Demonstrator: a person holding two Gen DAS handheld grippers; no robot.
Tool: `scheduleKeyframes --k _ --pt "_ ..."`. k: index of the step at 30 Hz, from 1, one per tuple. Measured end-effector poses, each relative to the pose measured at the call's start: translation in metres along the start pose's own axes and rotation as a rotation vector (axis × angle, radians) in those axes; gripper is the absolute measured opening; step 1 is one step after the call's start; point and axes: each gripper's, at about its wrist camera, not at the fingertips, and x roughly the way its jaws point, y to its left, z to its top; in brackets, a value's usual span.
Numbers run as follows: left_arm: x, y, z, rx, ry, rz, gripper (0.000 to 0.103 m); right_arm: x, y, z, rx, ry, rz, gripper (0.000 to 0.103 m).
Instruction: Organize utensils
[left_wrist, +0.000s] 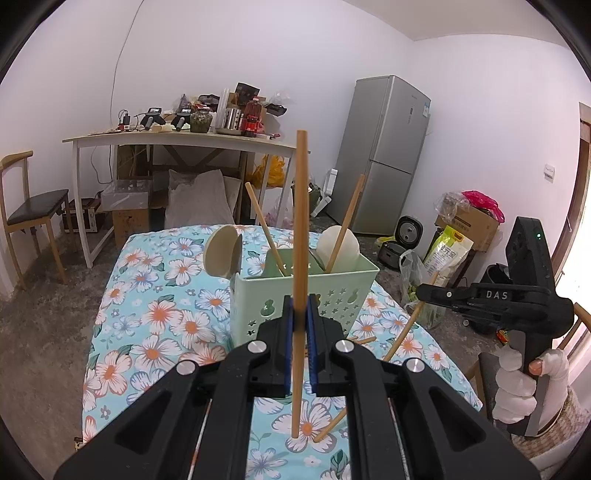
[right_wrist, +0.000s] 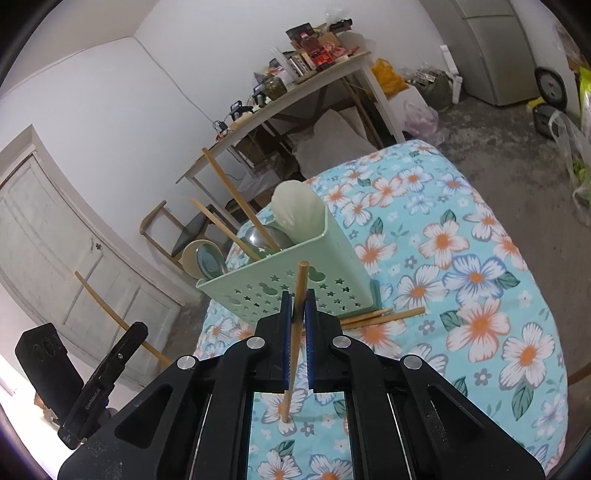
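The left gripper (left_wrist: 300, 314) is pinching one chopstick (left_wrist: 300, 236) between its blue fingers (left_wrist: 287, 347), keeping it nearly upright, which looks like the right pose for dropping it tip-first into a holder. Just beyond it, the pale green basket (left_wrist: 332, 291) is standing on the flowered worktop (left_wrist: 147, 302), already carrying two leaning chopsticks (left_wrist: 264, 229) and a few spoons (left_wrist: 221, 251), so it is evidently serving as the collecting place. Further right, the right gripper (right_wrist: 298, 314) is likewise clamping its own chopstick (right_wrist: 300, 291), fingers pressed tight on the shaft, with the stick tilting slightly over the cloth. Loose chopsticks (right_wrist: 384, 317) are lying on the worktop against the basket's foot, still waiting for collection. Both sticks in hand are hovering near the basket rather than inside it.
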Motion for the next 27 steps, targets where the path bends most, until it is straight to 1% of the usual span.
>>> scheduleKeyframes --k 11,15,21,27 --pt "0.0 -0.002 0.002 0.002 -0.002 -0.001 0.006 -0.007 0.006 0.005 -0.021 -0.016 0.016 0.004" --pt "-0.001 -0.005 0.008 0.004 -0.017 0.001 0.006 -0.012 0.007 0.008 -0.028 -0.028 0.028 0.004" --pt "-0.009 -0.006 0.034 0.012 -0.084 -0.009 0.006 -0.025 0.006 0.016 -0.03 -0.058 0.048 0.004" --pt "-0.019 -0.006 0.076 0.021 -0.199 -0.038 0.006 -0.037 -0.002 0.026 -0.004 -0.081 0.072 0.004"
